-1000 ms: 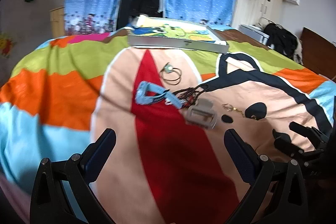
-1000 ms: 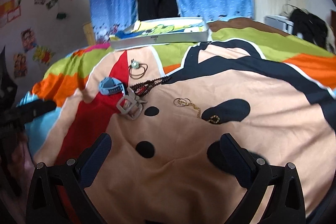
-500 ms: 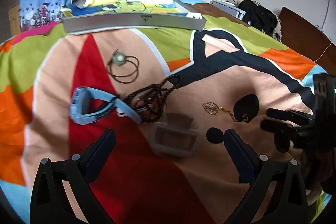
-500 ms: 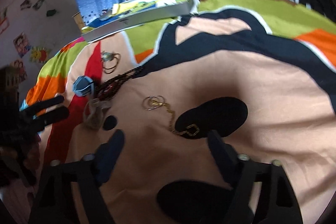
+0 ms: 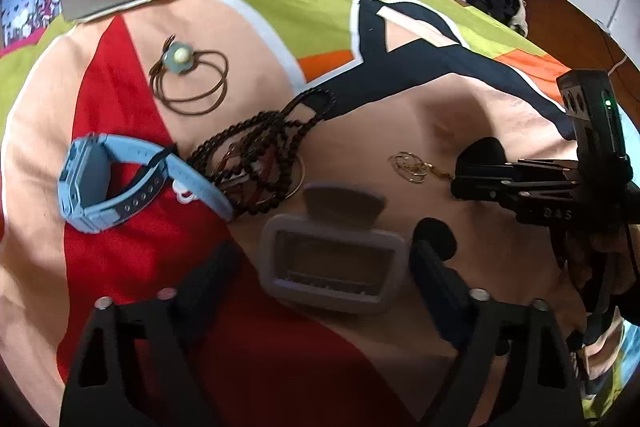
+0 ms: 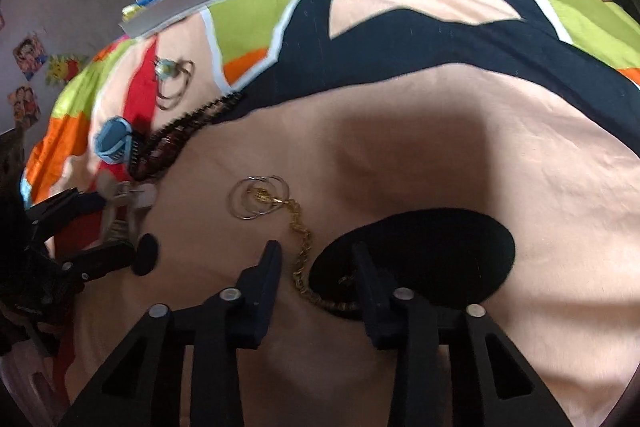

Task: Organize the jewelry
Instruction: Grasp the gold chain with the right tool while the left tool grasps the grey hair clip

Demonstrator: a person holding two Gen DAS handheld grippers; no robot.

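Jewelry lies on the bedspread (image 5: 400,115): hair clip (image 5: 332,263) between the left gripper's (image 5: 324,267) wide jaws, gold chain (image 6: 300,251) between the right gripper's (image 6: 316,263) narrower, unclosed jaws. Pickup stage; closing likely follows.

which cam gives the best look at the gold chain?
Right wrist. The gold chain lies close, running from thin rings down between the open fingers of the right gripper. In the left wrist view the chain is small and far off, its end hidden behind the right gripper.
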